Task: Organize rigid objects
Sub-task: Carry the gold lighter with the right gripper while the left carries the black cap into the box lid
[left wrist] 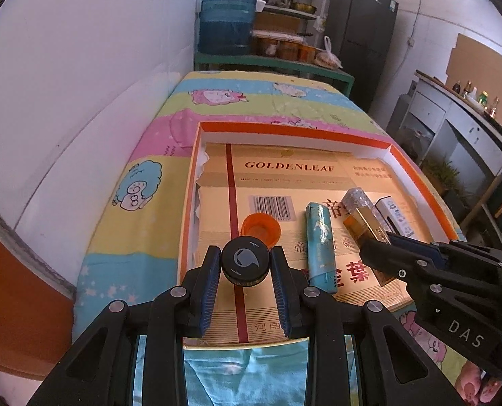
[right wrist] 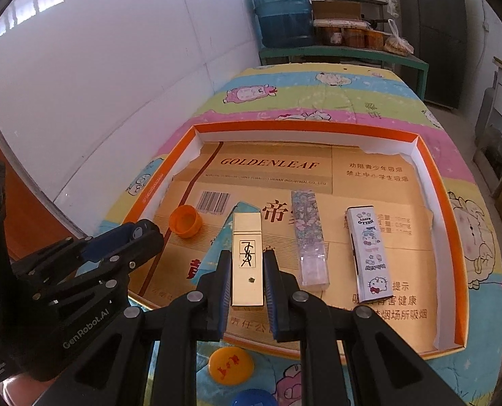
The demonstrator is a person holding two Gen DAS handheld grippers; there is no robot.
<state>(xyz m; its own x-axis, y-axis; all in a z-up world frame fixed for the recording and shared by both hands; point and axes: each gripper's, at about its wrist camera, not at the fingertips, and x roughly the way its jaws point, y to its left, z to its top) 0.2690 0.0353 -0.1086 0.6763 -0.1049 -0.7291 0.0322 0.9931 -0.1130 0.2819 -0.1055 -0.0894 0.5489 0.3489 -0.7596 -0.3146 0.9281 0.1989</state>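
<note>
My left gripper (left wrist: 245, 265) is shut on a black round cap (left wrist: 245, 264) and holds it over the near left of the orange-rimmed box (left wrist: 416, 172), next to an orange cap (left wrist: 261, 228) lying open side up. My right gripper (right wrist: 247, 272) is shut on a gold lighter (right wrist: 247, 257) and holds it over the box floor, above a teal lighter (left wrist: 320, 240). A glitter lighter (right wrist: 310, 237) and a white cartoon lighter (right wrist: 369, 253) lie to the right in the box (right wrist: 450, 237).
The box stands on a cartoon-print cloth (left wrist: 132, 230) beside a white wall. An orange lid (right wrist: 230, 365) and a blue lid (right wrist: 251, 399) lie on the cloth in front of the box. A water jug (left wrist: 227, 17) and shelves stand beyond.
</note>
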